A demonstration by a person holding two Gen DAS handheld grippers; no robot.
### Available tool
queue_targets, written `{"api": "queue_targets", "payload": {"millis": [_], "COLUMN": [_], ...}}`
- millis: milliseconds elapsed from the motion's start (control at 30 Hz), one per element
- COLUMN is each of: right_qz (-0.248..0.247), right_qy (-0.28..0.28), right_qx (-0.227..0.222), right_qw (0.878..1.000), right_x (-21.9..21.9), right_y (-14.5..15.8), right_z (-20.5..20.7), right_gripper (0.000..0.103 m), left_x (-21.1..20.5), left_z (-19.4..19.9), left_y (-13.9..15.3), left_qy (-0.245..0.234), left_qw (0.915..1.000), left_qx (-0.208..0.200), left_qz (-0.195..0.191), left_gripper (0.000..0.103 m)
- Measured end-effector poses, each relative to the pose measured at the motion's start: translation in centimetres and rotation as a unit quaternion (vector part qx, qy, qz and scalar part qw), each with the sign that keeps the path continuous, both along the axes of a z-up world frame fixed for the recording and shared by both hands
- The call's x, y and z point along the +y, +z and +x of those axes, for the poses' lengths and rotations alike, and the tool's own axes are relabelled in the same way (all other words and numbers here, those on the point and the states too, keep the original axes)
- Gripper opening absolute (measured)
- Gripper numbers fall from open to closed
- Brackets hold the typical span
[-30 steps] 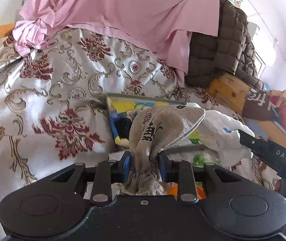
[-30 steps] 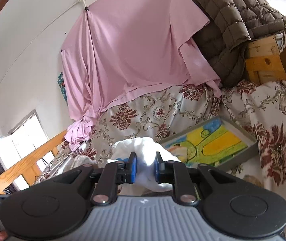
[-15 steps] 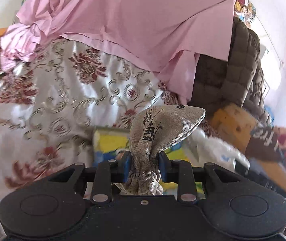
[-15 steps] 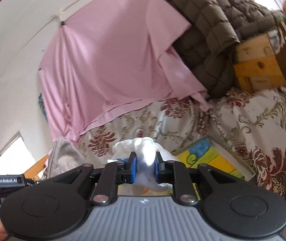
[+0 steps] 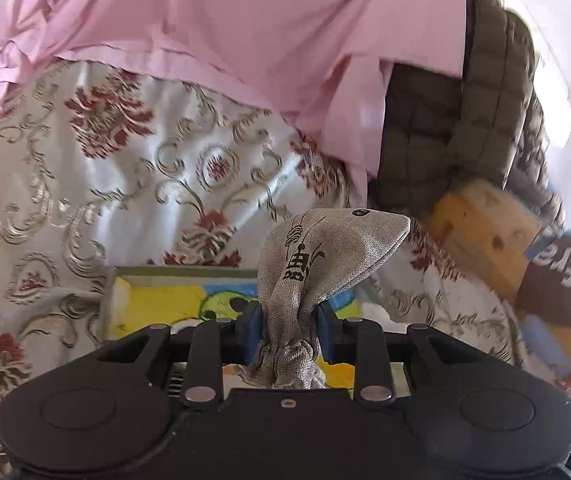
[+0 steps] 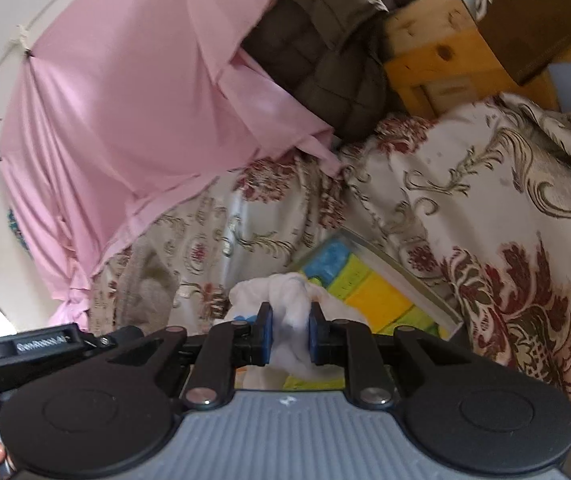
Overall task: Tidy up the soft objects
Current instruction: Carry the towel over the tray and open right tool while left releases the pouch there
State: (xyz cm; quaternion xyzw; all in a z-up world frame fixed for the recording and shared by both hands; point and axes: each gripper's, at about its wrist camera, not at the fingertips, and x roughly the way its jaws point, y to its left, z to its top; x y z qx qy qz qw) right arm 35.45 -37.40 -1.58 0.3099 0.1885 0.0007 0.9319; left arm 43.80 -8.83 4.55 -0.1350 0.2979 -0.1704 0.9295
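Both grippers are loaded over the bed. The left gripper (image 5: 288,330) is clamped on the gathered neck of a grey pouch (image 5: 325,256), and the right gripper (image 6: 288,334) is pinched tight on a bunched white cloth (image 6: 285,300). Each load hangs above the colourful tray (image 5: 153,304) that lies on the floral bedspread (image 5: 125,184), with a pink sheet (image 5: 245,40) draped behind. I'd judge this to be the carry to the tray, and to do it well each hand should come down low over the tray's floor before letting go, one at a time, so neither soft thing flops over the rim; the cloth's loose folds want to be fully inside first. The pouch's long axis runs from the pinched neck up and away from the left gripper, and its fat end bends over so the corner points right in the left wrist view. The cloth is a shapeless wad, and I can't tell any clear axis for it.
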Motion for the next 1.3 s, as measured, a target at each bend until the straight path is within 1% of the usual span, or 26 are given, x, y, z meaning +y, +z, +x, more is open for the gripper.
{"api": "queue_targets", "payload": {"millis": [100,267,367,500,600,700,767,833,900,967,1000,1067,1133,1233,1267,1300], "right_qz": [0.002,0.037,0.042,0.035,0.035,0.036,0.037,0.034,0.028,0.021,0.016,0.006,-0.009,-0.030,-0.037,-0.043], "right_qy": [-0.008,-0.019,-0.017,-0.010,-0.010,-0.009,-0.009,-0.009,-0.008,-0.009,-0.009,-0.010,-0.011,-0.014,-0.015,-0.016], "right_qx": [0.019,0.052,0.056,0.059,0.061,0.059,0.056,0.049,0.042,0.034,0.029,0.020,0.007,-0.012,-0.019,-0.024], "right_qw": [1.000,0.998,0.997,0.998,0.997,0.998,0.998,0.998,0.999,0.999,0.999,1.000,1.000,0.999,0.999,0.999], "right_x": [-0.2,-1.0,-1.1,-0.8,-0.8,-0.8,-0.9,-0.9,-0.8,-0.8,-0.8,-0.8,-0.7,-0.6,-0.6,-0.5], "right_y": [-0.5,-1.9,-2.2,-2.1,-2.0,-1.8,-1.5,-1.0,-0.4,0.3,0.8,1.6,2.6,3.9,4.4,4.9], "right_z": [0.7,1.3,1.4,1.4,1.4,1.2,0.9,0.5,-0.1,-0.7,-1.1,-1.9,-2.9,-4.6,-5.3,-5.8], "right_gripper": [0.019,0.020,0.022,0.030,0.037,0.038,0.040,0.047,0.050,0.054,0.057,0.062,0.068,0.075,0.077,0.080], "left_x": [-1.8,-3.7,-4.0,-4.4,-4.4,-4.3,-4.2,-4.1,-4.0,-3.9,-3.9,-3.9,-3.8,-3.3,-3.1,-2.8], "left_z": [1.0,2.4,2.7,2.5,2.3,1.8,1.4,1.0,0.5,0.0,-0.3,-1.0,-1.9,-3.6,-4.2,-5.0], "left_y": [-1.4,-3.8,-5.0,-5.8,-5.7,-5.4,-5.1,-4.9,-4.5,-4.1,-3.8,-3.1,-2.3,-0.9,-0.4,0.1], "left_qy": [-0.006,-0.012,-0.015,-0.017,-0.019,-0.016,-0.013,-0.009,-0.003,-0.001,0.001,0.005,0.007,0.014,0.020,0.026], "left_qw": [0.9993,0.9932,0.9895,0.9861,0.9852,0.9845,0.9848,0.9849,0.9851,0.9858,0.9860,0.9865,0.9873,0.9899,0.9909,0.9920], "left_qx": [0.015,0.055,0.075,0.081,0.084,0.084,0.085,0.088,0.089,0.088,0.086,0.079,0.072,0.053,0.045,0.035], "left_qz": [0.035,0.102,0.123,0.144,0.149,0.153,0.151,0.149,0.147,0.143,0.142,0.143,0.141,0.130,0.125,0.119], "left_gripper": [0.031,0.031,0.032,0.036,0.041,0.046,0.048,0.051,0.056,0.059,0.062,0.065,0.066,0.070,0.074,0.078]}}
